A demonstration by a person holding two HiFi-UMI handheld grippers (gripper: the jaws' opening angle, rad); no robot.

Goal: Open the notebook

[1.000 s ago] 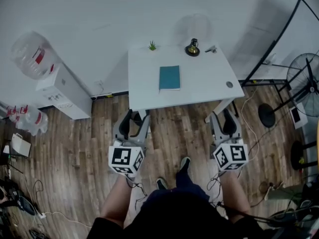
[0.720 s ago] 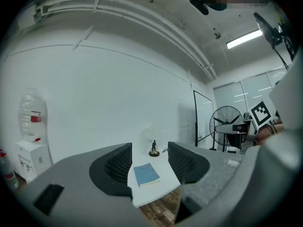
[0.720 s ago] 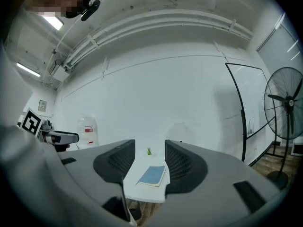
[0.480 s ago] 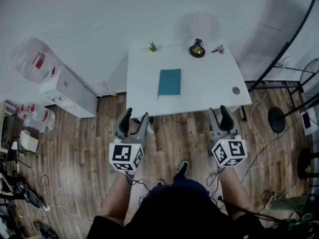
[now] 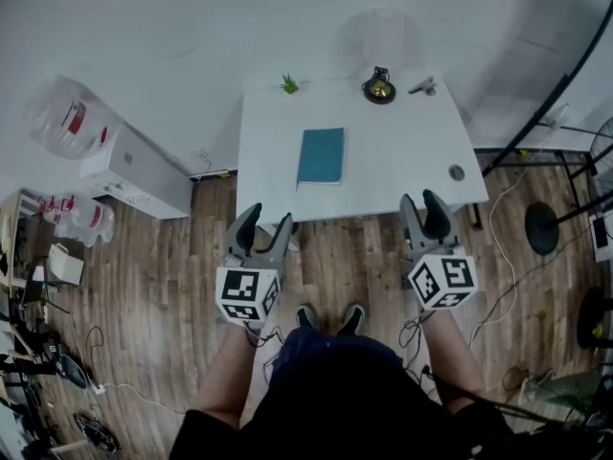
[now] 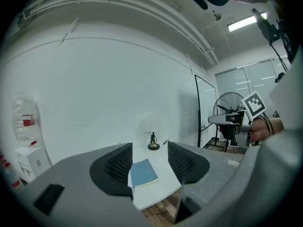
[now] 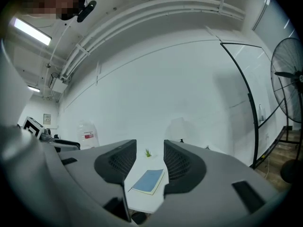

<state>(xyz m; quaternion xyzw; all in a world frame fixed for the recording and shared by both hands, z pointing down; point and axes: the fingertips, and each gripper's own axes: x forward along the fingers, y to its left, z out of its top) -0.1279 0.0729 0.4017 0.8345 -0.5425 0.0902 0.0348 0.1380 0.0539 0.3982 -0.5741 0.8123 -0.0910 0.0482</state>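
A closed teal notebook [image 5: 321, 155] lies flat near the middle of the white table [image 5: 402, 166]. It also shows between the jaws in the left gripper view, as the notebook [image 6: 143, 172], and in the right gripper view, as the notebook [image 7: 148, 180]. My left gripper [image 5: 260, 222] hovers over the floor short of the table's front edge, open and empty. My right gripper [image 5: 422, 205] hangs by the front right corner, its jaws closing with nothing between them. Both are well apart from the notebook.
At the table's back edge stand a small green plant [image 5: 288, 85], a dark brass ornament [image 5: 379, 86] and a small grey item [image 5: 424, 87]. A white cabinet [image 5: 134, 172] and water bottles [image 5: 59, 115] are at left. A black frame [image 5: 556, 103] stands right. Cables lie on the wood floor.
Both grippers and the person have come closer to the table's front edge. The right gripper's jaws have narrowed slightly. The notebook has not moved.
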